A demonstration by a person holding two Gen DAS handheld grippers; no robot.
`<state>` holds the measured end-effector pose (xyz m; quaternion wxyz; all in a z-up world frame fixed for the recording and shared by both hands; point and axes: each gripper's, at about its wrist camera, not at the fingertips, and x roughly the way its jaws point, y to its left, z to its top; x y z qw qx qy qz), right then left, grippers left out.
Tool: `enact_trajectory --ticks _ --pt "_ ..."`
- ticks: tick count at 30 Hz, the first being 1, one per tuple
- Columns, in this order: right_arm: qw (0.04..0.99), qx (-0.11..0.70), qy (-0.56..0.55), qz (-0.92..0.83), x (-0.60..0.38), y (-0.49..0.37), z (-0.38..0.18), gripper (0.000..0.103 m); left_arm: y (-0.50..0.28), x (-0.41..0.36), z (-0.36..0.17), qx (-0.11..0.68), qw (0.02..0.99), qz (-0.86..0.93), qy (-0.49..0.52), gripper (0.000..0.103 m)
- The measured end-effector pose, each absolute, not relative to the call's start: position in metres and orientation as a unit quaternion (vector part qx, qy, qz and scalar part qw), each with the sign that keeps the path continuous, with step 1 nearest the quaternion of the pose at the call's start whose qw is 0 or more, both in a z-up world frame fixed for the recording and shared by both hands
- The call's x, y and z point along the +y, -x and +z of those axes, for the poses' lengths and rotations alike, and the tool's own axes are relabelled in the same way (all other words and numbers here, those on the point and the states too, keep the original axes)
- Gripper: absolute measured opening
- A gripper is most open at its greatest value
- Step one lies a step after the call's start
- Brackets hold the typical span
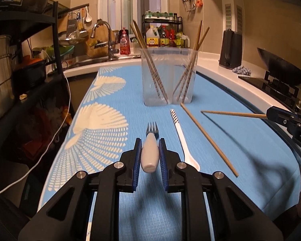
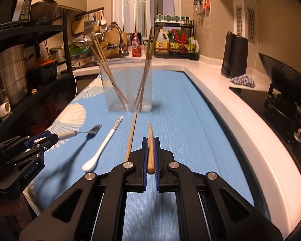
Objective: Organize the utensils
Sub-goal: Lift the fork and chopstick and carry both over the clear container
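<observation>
My left gripper point(image 1: 149, 143) is shut on the white handle of a fork point(image 1: 150, 148), tines forward, held above the blue mat; it also shows in the right wrist view point(image 2: 56, 136) at the left. My right gripper point(image 2: 150, 140) is shut on a wooden chopstick point(image 2: 150, 148); in the left wrist view that chopstick point(image 1: 232, 114) sticks out from the right edge. A second chopstick point(image 1: 208, 138) and a white spoon point(image 1: 182, 138) lie on the mat. A clear two-part holder point(image 1: 168, 76) with several chopsticks stands ahead.
The blue patterned mat point(image 1: 102, 120) covers the counter. A sink and faucet point(image 1: 104, 32) lie at the far left, a bottle rack point(image 1: 164, 34) behind the holder, a black appliance point(image 1: 230, 48) and a wok on the stove point(image 1: 285, 68) at the right.
</observation>
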<state>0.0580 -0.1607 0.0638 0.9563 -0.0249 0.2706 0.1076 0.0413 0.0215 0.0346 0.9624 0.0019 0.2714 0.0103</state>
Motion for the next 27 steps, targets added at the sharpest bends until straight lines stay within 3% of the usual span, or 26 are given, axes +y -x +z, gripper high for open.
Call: enact_trajectory --ticks 13,27 --pt "0.965 0.233 0.022 0.121 -0.159 -0.074 0.114 0.006 -0.05 0.028 0.082 0.236 0.972 0.014 -0.006 0.017" --pt "0.962 0.231 0.021 0.14 -0.142 -0.096 0.148 0.006 -0.075 0.038 0.116 0.276 0.961 0.024 0.02 0.017"
